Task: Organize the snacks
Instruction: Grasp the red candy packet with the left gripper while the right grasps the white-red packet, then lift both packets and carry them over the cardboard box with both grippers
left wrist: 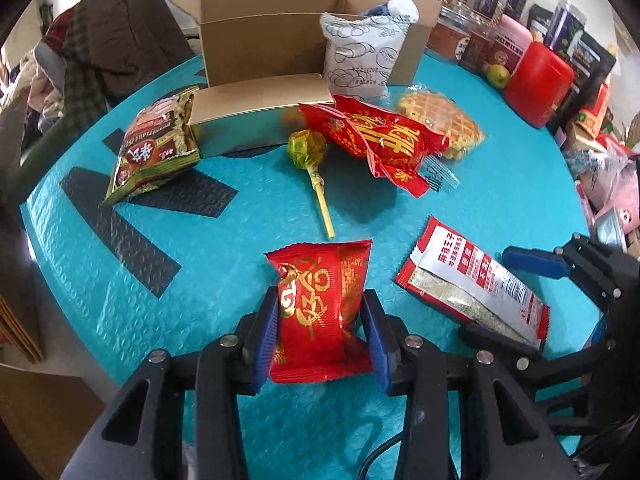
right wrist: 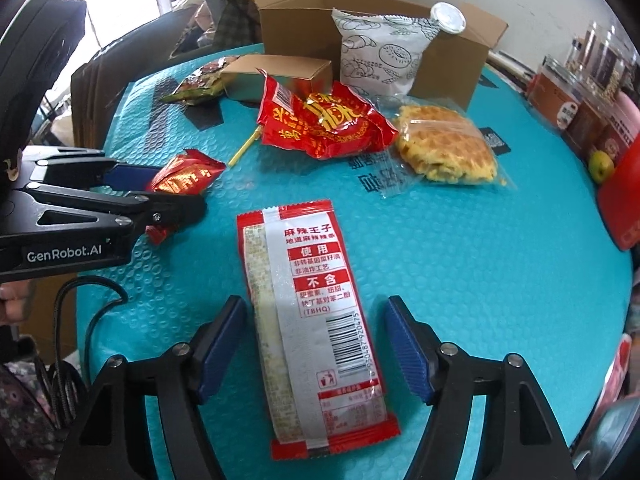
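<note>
My left gripper (left wrist: 322,338) is shut on a small red and gold snack packet (left wrist: 320,312), which rests on the teal mat; the packet also shows in the right wrist view (right wrist: 182,178). My right gripper (right wrist: 316,346) is open, its fingers on either side of a long red and white snack packet (right wrist: 316,332) lying flat on the mat. That packet also shows in the left wrist view (left wrist: 472,280). An open cardboard box (left wrist: 272,40) stands at the back with a white bread bag (left wrist: 360,56) leaning in it.
On the teal mat (left wrist: 240,420) lie a green lollipop (left wrist: 308,148), a large red bag (left wrist: 380,136), a wrapped waffle (left wrist: 444,124), a green and red bag (left wrist: 156,144) and a gold box (left wrist: 256,120). Jars and a red container (left wrist: 540,84) line the right.
</note>
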`<move>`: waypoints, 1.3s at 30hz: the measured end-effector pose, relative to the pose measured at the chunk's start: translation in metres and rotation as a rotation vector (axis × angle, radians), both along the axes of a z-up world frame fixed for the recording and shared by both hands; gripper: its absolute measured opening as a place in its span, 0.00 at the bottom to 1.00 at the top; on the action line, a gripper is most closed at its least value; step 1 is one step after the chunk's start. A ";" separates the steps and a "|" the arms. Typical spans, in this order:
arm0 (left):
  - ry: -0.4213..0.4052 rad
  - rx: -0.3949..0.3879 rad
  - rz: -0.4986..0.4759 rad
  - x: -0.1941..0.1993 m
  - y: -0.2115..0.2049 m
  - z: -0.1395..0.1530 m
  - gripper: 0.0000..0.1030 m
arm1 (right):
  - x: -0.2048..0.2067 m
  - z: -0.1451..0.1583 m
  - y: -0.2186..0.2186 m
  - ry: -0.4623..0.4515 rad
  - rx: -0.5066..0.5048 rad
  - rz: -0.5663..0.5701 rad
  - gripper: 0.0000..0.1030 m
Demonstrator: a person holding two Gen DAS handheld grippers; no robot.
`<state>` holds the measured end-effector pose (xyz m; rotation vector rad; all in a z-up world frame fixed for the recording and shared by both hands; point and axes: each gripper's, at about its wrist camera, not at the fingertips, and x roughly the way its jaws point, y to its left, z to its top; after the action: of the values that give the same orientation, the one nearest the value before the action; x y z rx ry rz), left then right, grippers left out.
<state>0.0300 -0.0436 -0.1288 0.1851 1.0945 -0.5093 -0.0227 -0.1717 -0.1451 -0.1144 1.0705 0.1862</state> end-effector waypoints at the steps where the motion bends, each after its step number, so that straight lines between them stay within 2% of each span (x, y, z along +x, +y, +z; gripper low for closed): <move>1: -0.001 0.003 0.000 0.000 0.000 0.000 0.39 | 0.000 0.001 -0.001 -0.009 -0.001 -0.006 0.61; 3: 0.000 0.005 0.001 0.000 0.001 0.000 0.39 | -0.001 0.002 -0.003 -0.020 -0.004 -0.016 0.49; 4: 0.000 0.007 0.001 0.000 0.000 0.000 0.39 | -0.001 0.002 -0.004 -0.021 0.002 -0.022 0.47; 9: -0.014 0.052 -0.028 -0.002 -0.009 -0.002 0.46 | -0.003 0.003 -0.003 -0.033 0.000 -0.029 0.45; 11: -0.023 0.067 -0.040 -0.005 -0.014 -0.003 0.52 | -0.004 0.003 -0.003 -0.035 0.000 -0.028 0.45; 12: -0.023 0.062 -0.049 -0.005 -0.016 -0.003 0.57 | -0.005 0.003 -0.003 -0.036 0.001 -0.030 0.45; 15: -0.049 0.037 -0.038 -0.006 -0.015 -0.005 0.58 | -0.005 0.003 -0.004 -0.038 0.005 -0.034 0.45; 17: -0.064 0.028 -0.021 -0.005 -0.011 -0.004 0.52 | -0.005 0.003 -0.004 -0.039 0.005 -0.037 0.45; 18: -0.076 0.036 -0.007 -0.005 -0.007 -0.004 0.40 | -0.006 0.003 -0.004 -0.041 0.005 -0.038 0.45; 21: -0.063 0.002 0.014 -0.002 0.000 -0.002 0.36 | -0.006 0.003 -0.005 -0.043 0.011 -0.042 0.44; 27: -0.010 -0.091 0.005 -0.003 0.008 0.003 0.36 | -0.007 0.005 -0.006 -0.051 0.023 -0.043 0.43; 39: -0.058 -0.160 0.004 -0.010 0.011 0.031 0.36 | -0.016 0.032 -0.004 -0.114 0.071 -0.035 0.43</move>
<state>0.0203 -0.0325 -0.0974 0.0571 0.9927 -0.5821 -0.0389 -0.1755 -0.1126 -0.0419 0.9506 0.1839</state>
